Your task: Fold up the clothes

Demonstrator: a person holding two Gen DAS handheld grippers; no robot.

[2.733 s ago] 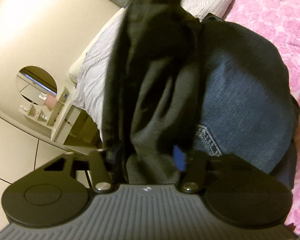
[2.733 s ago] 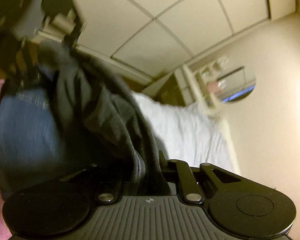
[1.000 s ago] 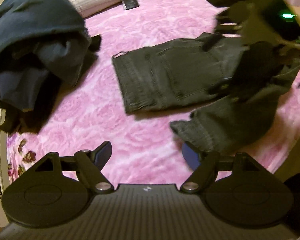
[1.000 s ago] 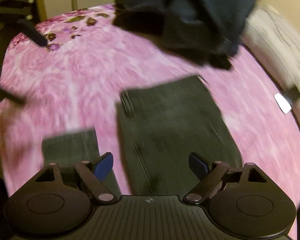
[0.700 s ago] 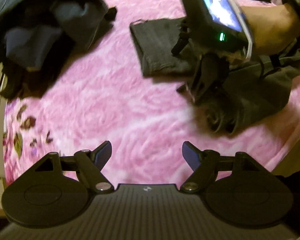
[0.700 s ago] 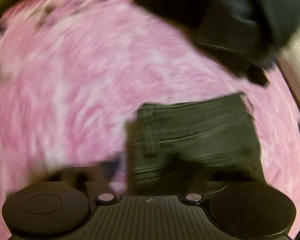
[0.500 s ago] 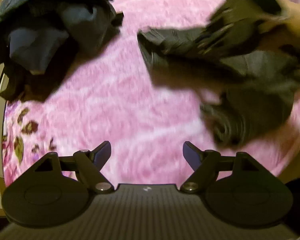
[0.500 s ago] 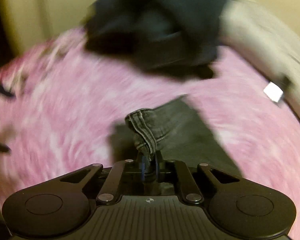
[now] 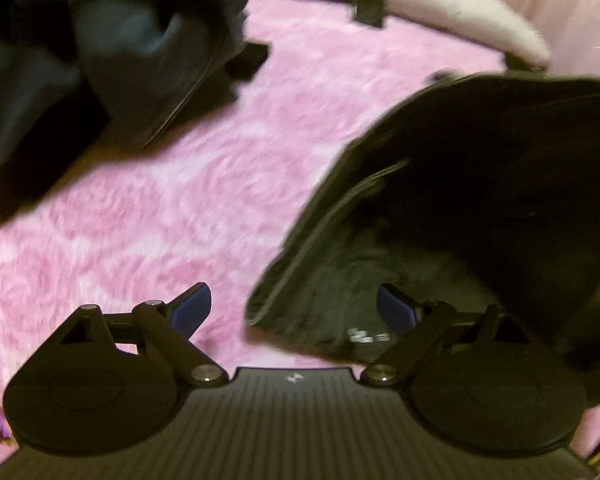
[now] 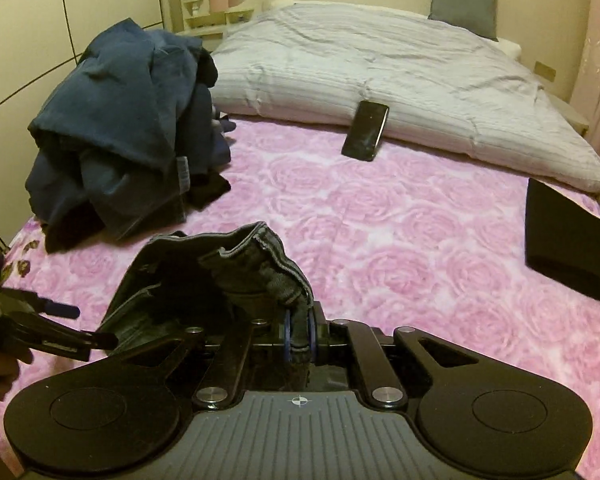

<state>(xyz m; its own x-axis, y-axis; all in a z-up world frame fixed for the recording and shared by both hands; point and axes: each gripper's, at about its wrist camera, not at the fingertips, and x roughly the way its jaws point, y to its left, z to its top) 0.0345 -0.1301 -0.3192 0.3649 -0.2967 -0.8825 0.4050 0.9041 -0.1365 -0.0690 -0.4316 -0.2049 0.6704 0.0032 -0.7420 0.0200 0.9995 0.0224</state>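
Dark grey jeans [image 10: 204,280] lie on the pink rose bedspread [image 10: 400,240]. My right gripper [image 10: 298,330] is shut on their waistband hem and holds it lifted above the bed. In the left wrist view the same jeans [image 9: 440,208] hang raised at the right, blurred. My left gripper [image 9: 294,306] is open and empty, its right fingertip over the jeans' lower edge. It also shows at the left edge of the right wrist view [image 10: 76,332].
A heap of blue and dark clothes [image 10: 132,136] sits at the bed's left side [image 9: 100,52]. A black phone [image 10: 366,130] leans on the grey folded duvet [image 10: 400,80]. A folded black garment [image 10: 568,248] lies at the right.
My right gripper closed on the jeans' waistband and lifted it. My left gripper stayed open and moved closer to the jeans' lower edge.
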